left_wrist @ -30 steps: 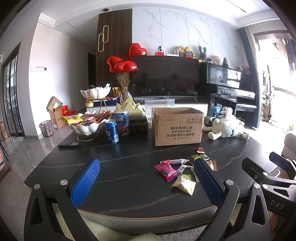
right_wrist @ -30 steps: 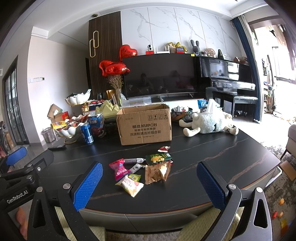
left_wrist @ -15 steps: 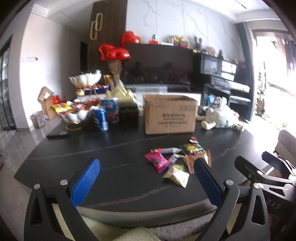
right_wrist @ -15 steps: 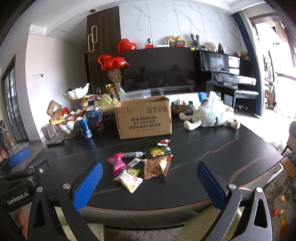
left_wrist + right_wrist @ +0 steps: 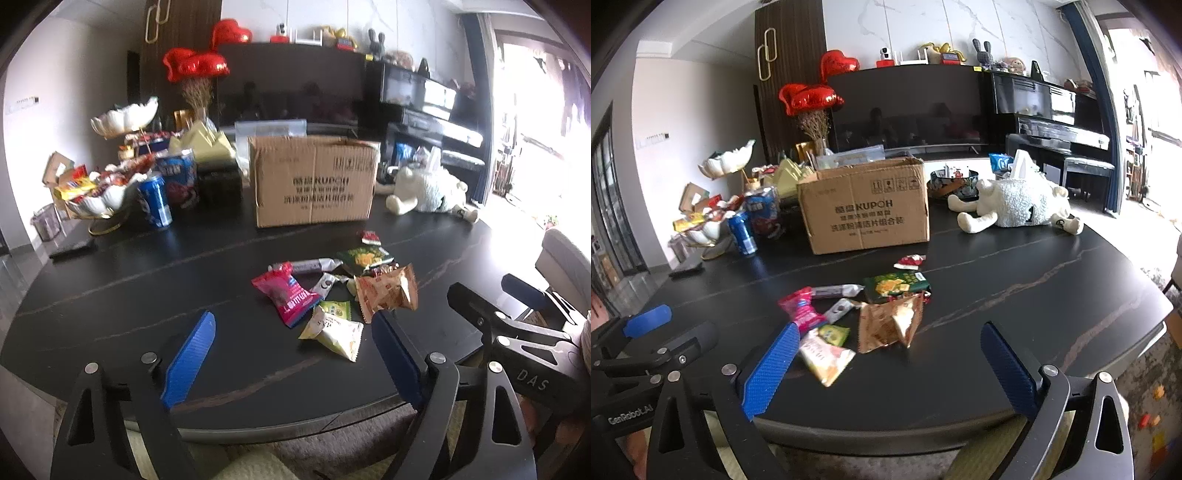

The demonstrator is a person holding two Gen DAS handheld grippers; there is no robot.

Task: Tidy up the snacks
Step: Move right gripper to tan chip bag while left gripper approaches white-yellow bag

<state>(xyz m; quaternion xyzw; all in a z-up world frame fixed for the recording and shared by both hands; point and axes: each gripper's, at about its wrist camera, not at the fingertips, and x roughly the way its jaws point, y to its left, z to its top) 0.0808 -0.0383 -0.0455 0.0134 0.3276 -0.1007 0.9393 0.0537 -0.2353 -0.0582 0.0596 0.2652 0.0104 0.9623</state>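
Note:
Several snack packets lie loose in a heap on the black table (image 5: pixel 110 295): a pink pack (image 5: pixel 286 293) (image 5: pixel 801 310), a cream pack (image 5: pixel 334 332) (image 5: pixel 825 356), an orange-brown bag (image 5: pixel 388 293) (image 5: pixel 888 321), a green pack (image 5: pixel 364 256) (image 5: pixel 895 284) and a small red one (image 5: pixel 910 261). An open cardboard box (image 5: pixel 314 181) (image 5: pixel 866 205) stands behind them. My left gripper (image 5: pixel 295 347) is open and empty just in front of the heap. My right gripper (image 5: pixel 890 363) is open and empty, near the cream pack.
A white tiered bowl of snacks (image 5: pixel 107 192), a blue can (image 5: pixel 157 199) and a remote (image 5: pixel 72 247) sit at the far left. A plush sheep (image 5: pixel 1015 203) lies at the far right. The table's front edge (image 5: pixel 886 424) runs below both grippers.
Both grippers have moved forward and down toward the snack heap, which now looks larger and closer. Both stay open and empty.

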